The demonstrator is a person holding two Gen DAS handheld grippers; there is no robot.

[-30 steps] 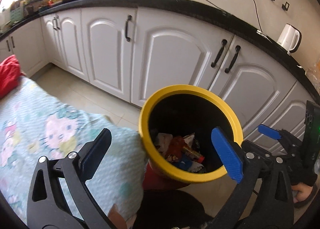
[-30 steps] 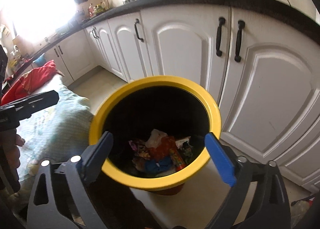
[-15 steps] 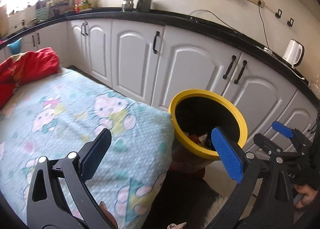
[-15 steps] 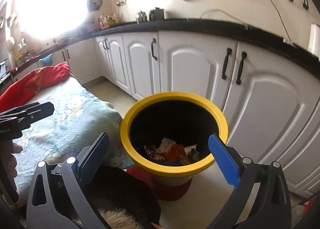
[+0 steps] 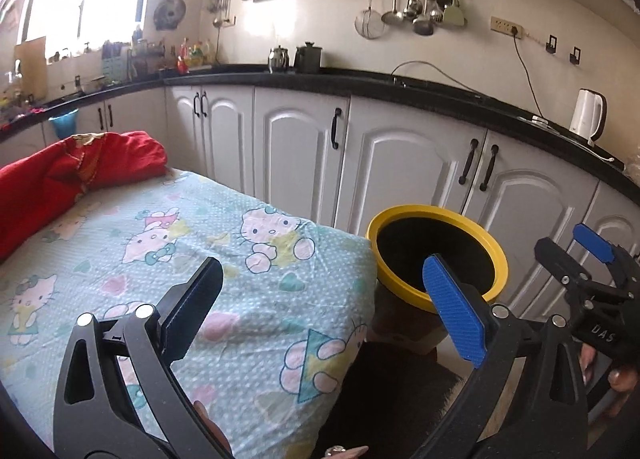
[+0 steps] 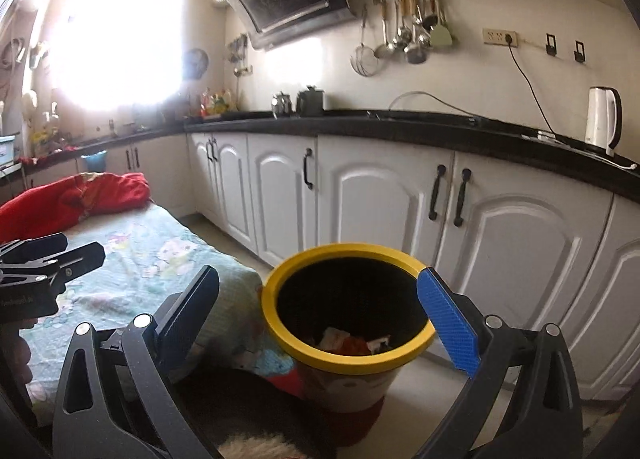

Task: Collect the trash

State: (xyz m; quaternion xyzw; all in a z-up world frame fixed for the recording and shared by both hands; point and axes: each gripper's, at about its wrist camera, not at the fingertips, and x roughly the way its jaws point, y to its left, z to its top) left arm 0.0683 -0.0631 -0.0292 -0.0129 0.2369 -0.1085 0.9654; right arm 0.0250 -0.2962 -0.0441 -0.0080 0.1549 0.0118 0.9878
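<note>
A yellow-rimmed bin point(image 6: 348, 299) with a black inside stands on the floor beside the table; it also shows in the left wrist view point(image 5: 438, 255). Crumpled wrappers point(image 6: 352, 341) lie at its bottom. My left gripper point(image 5: 320, 309) is open and empty, above the edge of the table with the Hello Kitty cloth point(image 5: 160, 243). My right gripper point(image 6: 316, 315) is open and empty, held above and in front of the bin. The right gripper also shows at the right of the left wrist view point(image 5: 576, 255), and the left one at the left of the right wrist view point(image 6: 60, 255).
A red cloth bundle point(image 5: 60, 175) lies at the far left of the table. White cabinets point(image 6: 384, 215) under a black countertop point(image 6: 440, 127) run behind the bin. A white kettle point(image 6: 602, 119) stands on the counter at right. A dark furry shape point(image 6: 256, 415) lies below the grippers.
Both grippers have risen and pulled back from over the bin; the views tilted up to take in the table, counter and wall. Both stayed open and empty.
</note>
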